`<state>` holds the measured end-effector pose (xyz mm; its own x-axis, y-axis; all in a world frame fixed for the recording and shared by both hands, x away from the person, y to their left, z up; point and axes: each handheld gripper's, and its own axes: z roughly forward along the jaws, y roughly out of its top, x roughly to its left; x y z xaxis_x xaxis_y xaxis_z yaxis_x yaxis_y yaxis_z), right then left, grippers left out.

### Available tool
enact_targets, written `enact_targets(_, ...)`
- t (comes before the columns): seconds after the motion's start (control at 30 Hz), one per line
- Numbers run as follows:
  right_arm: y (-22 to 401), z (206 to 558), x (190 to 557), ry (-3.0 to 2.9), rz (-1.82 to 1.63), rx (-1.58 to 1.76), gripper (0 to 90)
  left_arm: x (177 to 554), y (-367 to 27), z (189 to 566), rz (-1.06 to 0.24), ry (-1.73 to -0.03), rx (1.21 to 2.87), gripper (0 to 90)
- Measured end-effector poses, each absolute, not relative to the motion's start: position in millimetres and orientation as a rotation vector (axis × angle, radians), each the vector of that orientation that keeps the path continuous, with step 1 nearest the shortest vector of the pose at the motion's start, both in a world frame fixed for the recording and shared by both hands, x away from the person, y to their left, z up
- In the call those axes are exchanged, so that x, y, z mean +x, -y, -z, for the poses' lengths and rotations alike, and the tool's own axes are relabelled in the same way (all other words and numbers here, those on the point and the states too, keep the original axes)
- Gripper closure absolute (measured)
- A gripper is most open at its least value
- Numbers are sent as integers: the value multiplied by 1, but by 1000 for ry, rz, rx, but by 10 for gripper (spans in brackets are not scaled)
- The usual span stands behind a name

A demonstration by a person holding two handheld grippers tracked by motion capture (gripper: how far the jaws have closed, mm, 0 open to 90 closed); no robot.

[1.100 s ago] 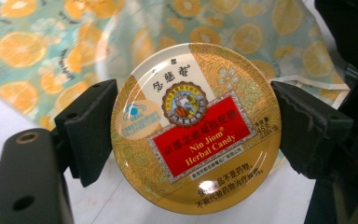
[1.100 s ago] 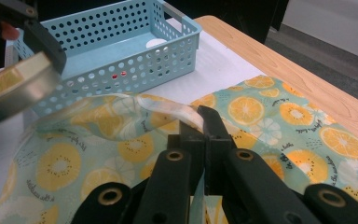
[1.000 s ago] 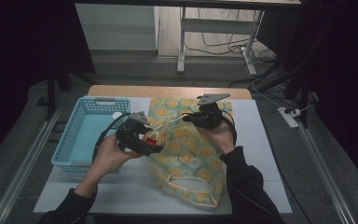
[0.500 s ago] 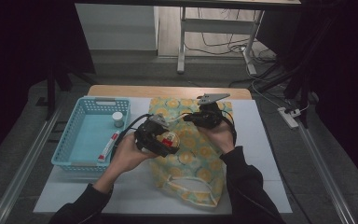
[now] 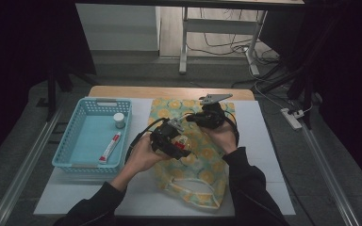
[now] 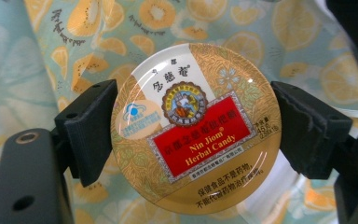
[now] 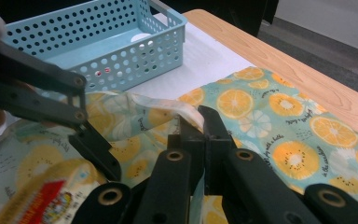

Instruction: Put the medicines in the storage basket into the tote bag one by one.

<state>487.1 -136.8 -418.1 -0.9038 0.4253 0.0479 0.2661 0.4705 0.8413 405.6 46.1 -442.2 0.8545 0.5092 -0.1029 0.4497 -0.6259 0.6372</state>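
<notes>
- My left gripper [image 5: 183, 141] holds the round gold candy tin with a red label [image 6: 196, 126]; its two black pads press on the tin's rim from both sides, and the printed lid faces the left gripper camera.
- In the high view the tin [image 5: 183, 140] is over the soft fabric bag, pale green with orange slice prints [image 5: 202, 160], near the middle of the tabletop [image 5: 259, 141]. I cannot tell if it touches the cloth.
- My right gripper [image 7: 200, 122] is closed narrow, and a fold of the bag's edge [image 7: 177, 109] is pinched and lifted between its jaws. In the high view this gripper [image 5: 192, 117] stands at about 1 o'clock from the left one, close to it.
- The bag lies flat with its pale strap handles [image 5: 193, 188] toward 6 o'clock.
- The light blue perforated plastic basket [image 5: 66, 146] stands at 9 o'clock from the bag, just beside it. Inside are a small white jar [image 5: 119, 120] and a white tube with red print [image 5: 110, 147].
</notes>
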Motion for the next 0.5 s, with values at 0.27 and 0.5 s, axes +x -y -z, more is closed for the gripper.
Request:
enact_targets(0.27,137,424,491,-2544,-1393,623,899,415,-33,463,-124,-687,2386,204)
enact_targets(0.5,137,428,493,-2543,-1380,629,898,427,-29,482,-160,-705,2413,204)
